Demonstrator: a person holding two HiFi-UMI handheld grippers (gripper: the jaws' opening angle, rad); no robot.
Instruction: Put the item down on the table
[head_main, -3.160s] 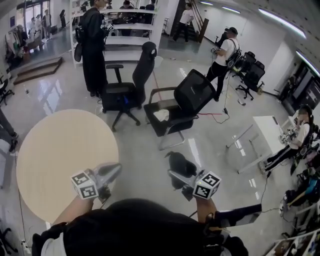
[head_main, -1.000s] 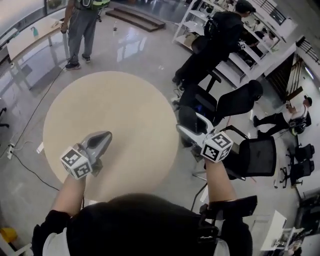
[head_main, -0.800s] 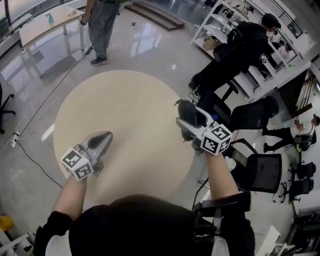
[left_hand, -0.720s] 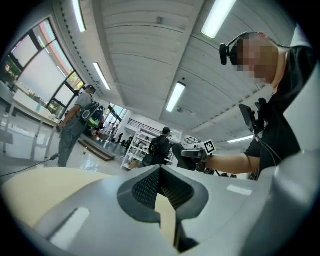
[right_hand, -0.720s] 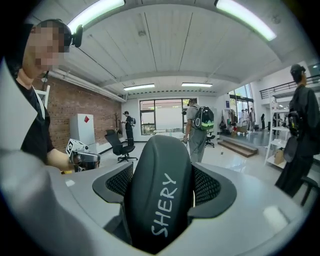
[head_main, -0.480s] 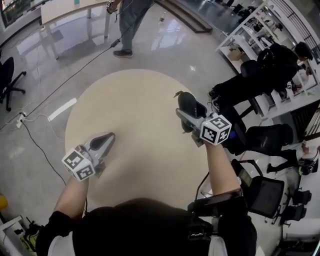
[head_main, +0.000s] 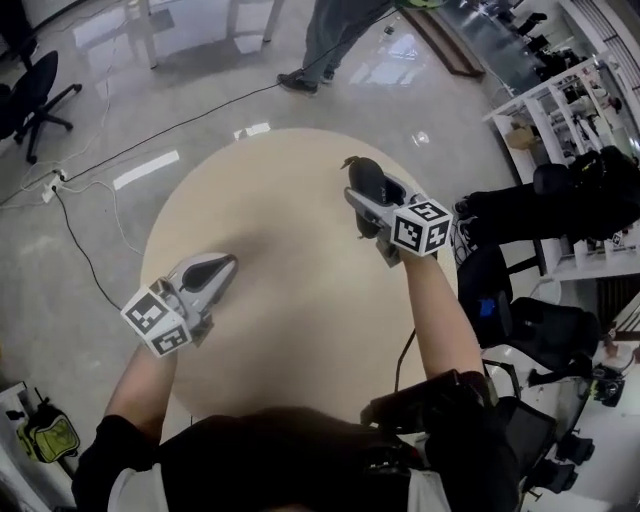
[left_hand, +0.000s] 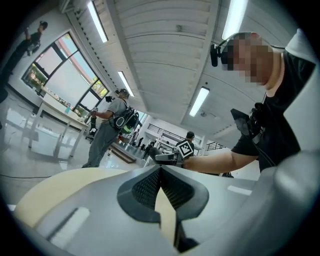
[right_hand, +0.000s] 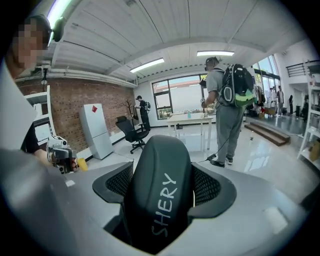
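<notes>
If let go before it touches down, the case (head_main: 360, 178) could bounce or roll off the desk's (head_main: 280, 300) nearby right edge. Its smooth, rounded shell might also slip. The right gripper's (head_main: 372, 210) fingers (right_hand: 207, 187) pinch it over the desk. It is black, oblong and lettered SHERY. The left gripper's (head_main: 212, 272) fingers are pressed together, empty.

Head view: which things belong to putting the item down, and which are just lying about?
Job:
black case, clamped in the right gripper
round table

Lying about:
left gripper, shut and empty
office chair
bystander's legs
</notes>
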